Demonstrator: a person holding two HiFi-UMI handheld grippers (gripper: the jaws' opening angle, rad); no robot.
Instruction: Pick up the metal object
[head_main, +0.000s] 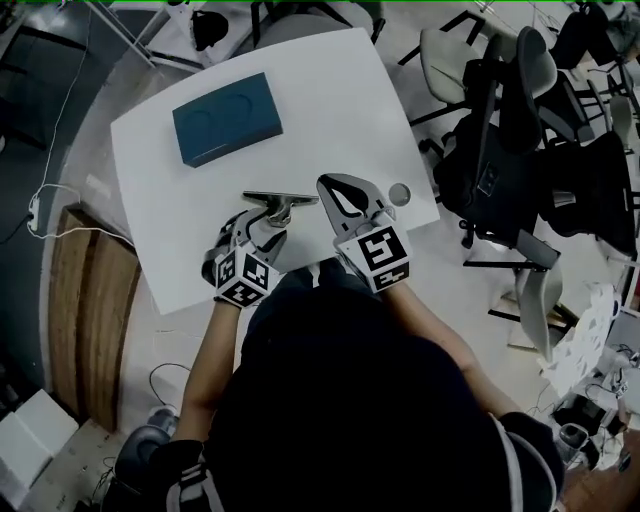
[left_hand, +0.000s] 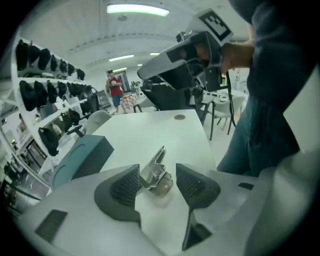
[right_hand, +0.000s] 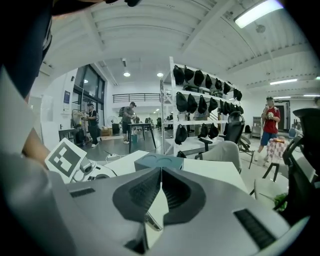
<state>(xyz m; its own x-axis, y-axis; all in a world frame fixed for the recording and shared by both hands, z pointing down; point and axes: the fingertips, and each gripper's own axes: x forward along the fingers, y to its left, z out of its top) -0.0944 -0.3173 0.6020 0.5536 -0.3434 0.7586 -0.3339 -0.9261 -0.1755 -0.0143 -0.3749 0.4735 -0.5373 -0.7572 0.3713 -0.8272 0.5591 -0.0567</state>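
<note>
Left gripper (left_hand: 159, 186): my jaws stand wide apart, nothing clamped. The metal object (left_hand: 156, 176) lies on the white table (head_main: 330, 100) right between the two ribbed pads. It sits closer to the left-hand pad, maybe touching it, and there's a clear gap to the other pad. It's a shiny clamp-like piece: a chunky base down between my jaws, with a flat bar running away from me across the tabletop.

Right gripper (head_main: 325, 187): jaws closed tip to tip, nothing held. In the head view its tips sit just beside the far end of the bar. From the left gripper view it hangs above the table, clear of the object. A sliver of metal shows under its closed tips in its own view, too small to identify.

The object is at the near edge of the table, just in front of me. A teal box (head_main: 228, 118) with two round recesses in its top sits well apart from it, toward the far left corner. There's a small round grey spot (head_main: 399, 193) on the tabletop just right of the right gripper. Dark office chairs (head_main: 520, 120) stand to the right of the table.
</note>
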